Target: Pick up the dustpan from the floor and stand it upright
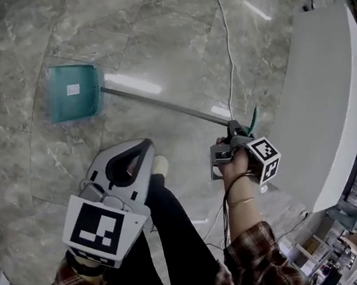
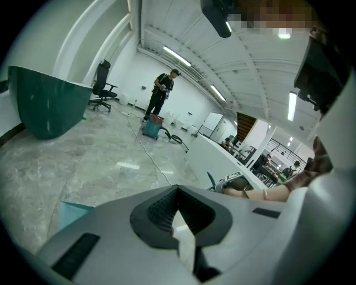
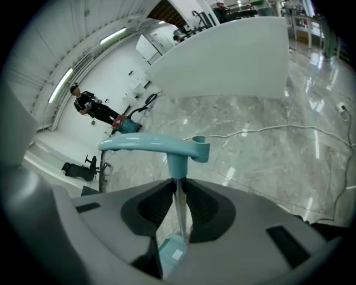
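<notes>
The teal dustpan (image 1: 74, 91) is at the upper left of the head view, down near the marble floor. Its long metal pole (image 1: 166, 105) slants up to my right gripper (image 1: 233, 128). In the right gripper view my right gripper (image 3: 179, 186) is shut on the thin pole just below the teal handle grip (image 3: 158, 145), and the pan (image 3: 172, 250) shows far below between the jaws. My left gripper (image 1: 145, 145) hangs over the person's leg, apart from the dustpan. Its fingertips (image 2: 177, 191) meet with nothing held, and a corner of the pan (image 2: 72, 214) shows beside it.
A long white counter (image 1: 323, 102) runs along the right, close to my right hand. A white cable (image 1: 225, 37) trails across the floor behind the pole. Far off stand a person (image 2: 161, 92), an office chair (image 2: 103, 83) and a dark green curved panel (image 2: 47, 106).
</notes>
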Tool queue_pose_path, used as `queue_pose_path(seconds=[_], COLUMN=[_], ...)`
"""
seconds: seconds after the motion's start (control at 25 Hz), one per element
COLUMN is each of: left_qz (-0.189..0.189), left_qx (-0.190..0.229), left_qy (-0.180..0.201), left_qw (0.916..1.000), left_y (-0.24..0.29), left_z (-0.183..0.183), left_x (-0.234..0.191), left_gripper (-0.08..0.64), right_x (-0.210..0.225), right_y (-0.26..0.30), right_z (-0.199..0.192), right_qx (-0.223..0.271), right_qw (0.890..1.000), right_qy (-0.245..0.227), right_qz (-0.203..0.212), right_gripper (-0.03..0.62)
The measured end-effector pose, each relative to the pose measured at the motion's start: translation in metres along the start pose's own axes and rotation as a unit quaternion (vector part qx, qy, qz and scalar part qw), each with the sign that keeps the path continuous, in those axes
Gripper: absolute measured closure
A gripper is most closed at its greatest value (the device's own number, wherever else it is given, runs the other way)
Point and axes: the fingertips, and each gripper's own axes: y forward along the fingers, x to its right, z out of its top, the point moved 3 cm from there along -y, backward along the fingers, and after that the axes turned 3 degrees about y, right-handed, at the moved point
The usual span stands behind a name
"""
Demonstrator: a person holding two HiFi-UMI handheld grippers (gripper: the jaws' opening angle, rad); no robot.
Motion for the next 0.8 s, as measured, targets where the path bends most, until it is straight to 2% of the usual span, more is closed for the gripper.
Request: queue_pose_path(seconds=[0.16,0.36,0.44,0.6,0.8], left_qz=[0.031,0.103,0.136,0.195,0.248], left_qx=[0.030,0.052,0.065,0.094,0.139], left_qy=[-0.025,-0.064,-0.090,-0.144,-0.176], left_qw=[0.9987,0.9913,0.9844,0.9656,0.9423], left_y=[-0.052,-0.132,-0.162,-0.220,-0.269], left_z=[0.016,0.013,0.009,-0.001,-0.007], left_x=[-0.021,-0.072,-0.090,-0.113,-0.122], left_gripper=[0.560,0.560,0.560,0.558,0.560], right_x=[-0.057,-0.122,-0.148,-0.186,-0.245], right_y=[-0.024,-0.051,-0.057,-0.072,-0.085], right_z=[-0.030,-0.079,-0.099,-0.137,-0.192], right_qx=[0.006,0.001,-0.004,-0.019,-0.037], right_qw=[0.998,0.990,0.984,0.969,0.935], right_qy=[-0.060,-0.133,-0.170,-0.235,-0.330], right_qz=[0.018,0.040,0.053,0.069,0.121], right_gripper=[0.506,0.506,0.506,0.505,0.505])
